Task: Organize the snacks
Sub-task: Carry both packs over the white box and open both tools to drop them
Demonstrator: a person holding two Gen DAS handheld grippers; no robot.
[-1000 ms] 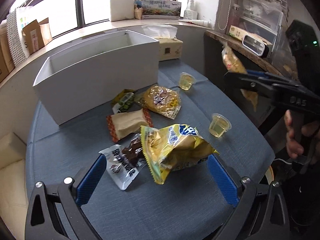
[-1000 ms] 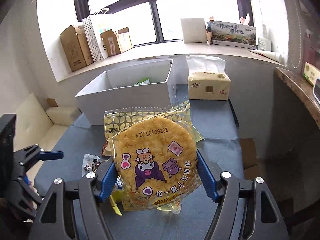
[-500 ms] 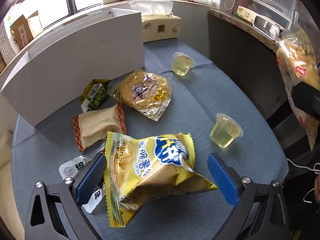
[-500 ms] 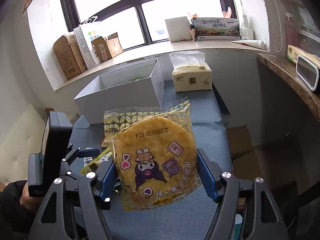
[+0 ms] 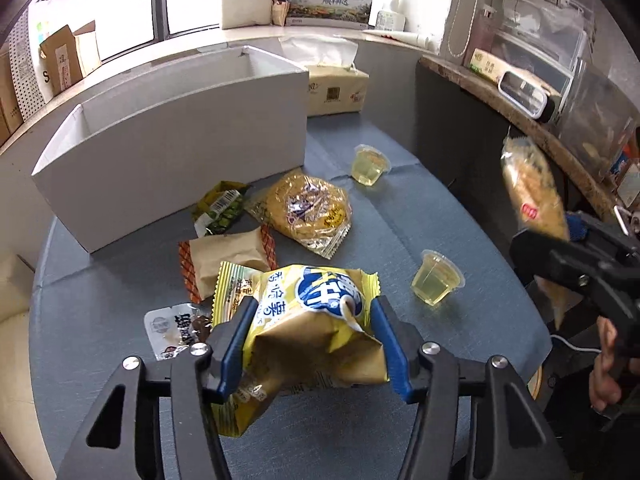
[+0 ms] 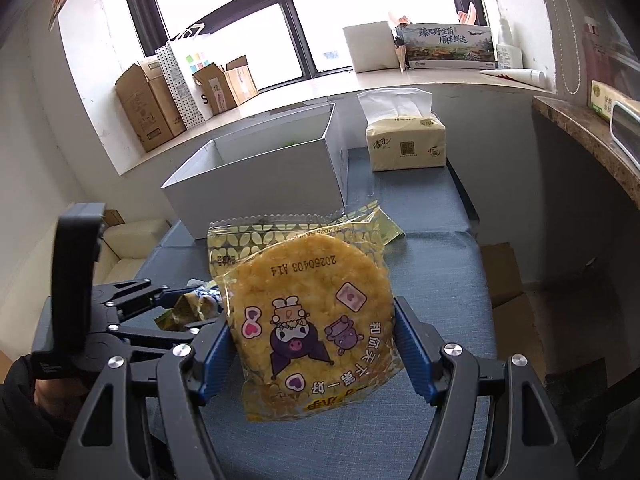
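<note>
My left gripper [image 5: 310, 338] is shut on a yellow chip bag [image 5: 304, 320] at the near side of the blue table [image 5: 400, 216]. My right gripper [image 6: 312, 344] is shut on a round yellow rice cracker pack [image 6: 312, 320] and holds it in the air right of the table; it also shows in the left wrist view [image 5: 532, 196]. A white box [image 5: 172, 136] stands at the back left. In front of it lie a second cracker pack [image 5: 308, 208], a green packet [image 5: 220, 212], a tan packet [image 5: 228, 260] and a white-and-brown packet [image 5: 176, 328].
Two jelly cups [image 5: 370, 164] [image 5: 436, 282] stand on the right half of the table. A tissue pack [image 5: 336, 88] sits behind the box. A stone counter [image 5: 520, 120] runs along the right. Cardboard boxes [image 6: 148, 104] stand on the windowsill.
My left gripper has moved forward over the chip bag and closed on it. My right gripper still holds the cracker pack, shifted a little.
</note>
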